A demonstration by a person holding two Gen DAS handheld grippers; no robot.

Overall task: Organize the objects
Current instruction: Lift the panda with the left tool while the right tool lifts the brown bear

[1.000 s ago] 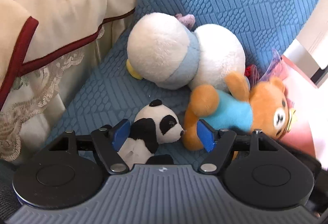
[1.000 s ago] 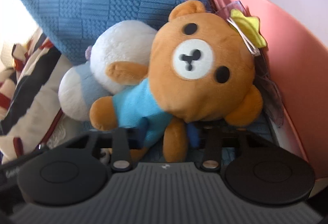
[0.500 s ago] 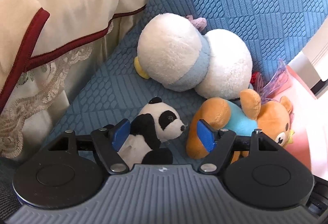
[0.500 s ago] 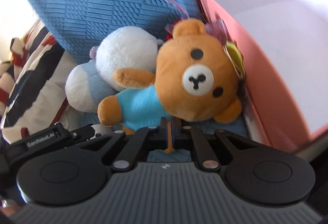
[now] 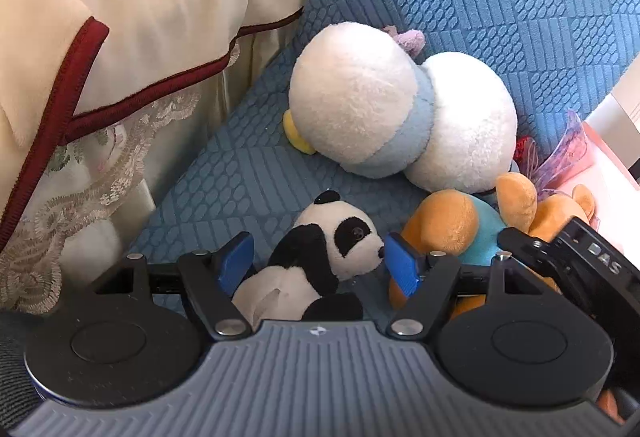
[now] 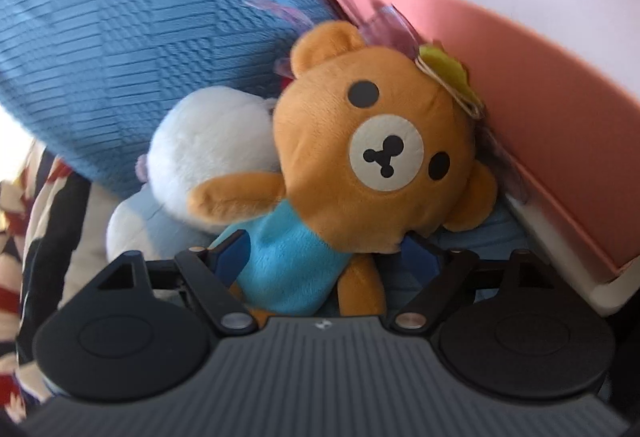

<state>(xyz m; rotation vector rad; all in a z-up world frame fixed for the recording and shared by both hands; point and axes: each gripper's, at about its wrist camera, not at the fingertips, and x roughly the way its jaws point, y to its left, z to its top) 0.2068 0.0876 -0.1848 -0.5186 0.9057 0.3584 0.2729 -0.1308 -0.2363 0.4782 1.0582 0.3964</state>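
Observation:
A small panda plush (image 5: 320, 257) lies on the blue sofa seat between the fingers of my left gripper (image 5: 318, 263), which is open around it. A brown bear plush in a blue shirt (image 6: 360, 157) lies beside it (image 5: 460, 225). My right gripper (image 6: 328, 257) is open, its fingers on either side of the bear's body and legs. A large white plush with a pale blue band (image 5: 400, 109) lies behind both toys and also shows in the right wrist view (image 6: 212, 141).
A pink box (image 6: 540, 117) with a white inside stands right of the bear. A blue textured cushion (image 6: 140, 17) forms the sofa back. A cream blanket with dark red trim (image 5: 120, 57) hangs at the left. The right gripper's body (image 5: 580, 269) shows at the left view's right edge.
The right gripper was shut half a second ago and has opened around the bear, moving in closer. The left gripper has stayed open around the panda.

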